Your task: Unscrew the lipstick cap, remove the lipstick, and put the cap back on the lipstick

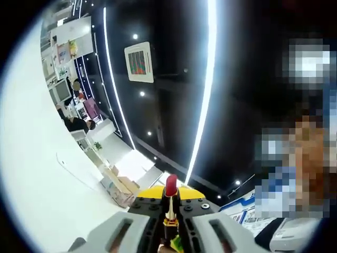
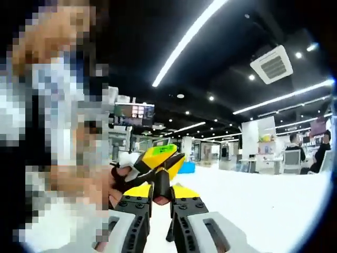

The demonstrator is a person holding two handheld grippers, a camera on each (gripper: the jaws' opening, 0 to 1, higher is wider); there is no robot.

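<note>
A large open showroom or office hall: a black ceiling (image 2: pixel 221 47) with long light strips (image 1: pixel 202 89) and a cassette air-conditioning unit (image 2: pixel 271 64), white display counters (image 2: pixel 263 163), monitors (image 1: pixel 62 90), seated people (image 2: pixel 293 141).

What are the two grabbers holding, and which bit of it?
The left gripper pinches the red lipstick by its black-and-gold lower tube, the red tip poking out above. The right gripper is shut on a dark tube-shaped thing, maybe the cap; I can't tell for sure.
</note>
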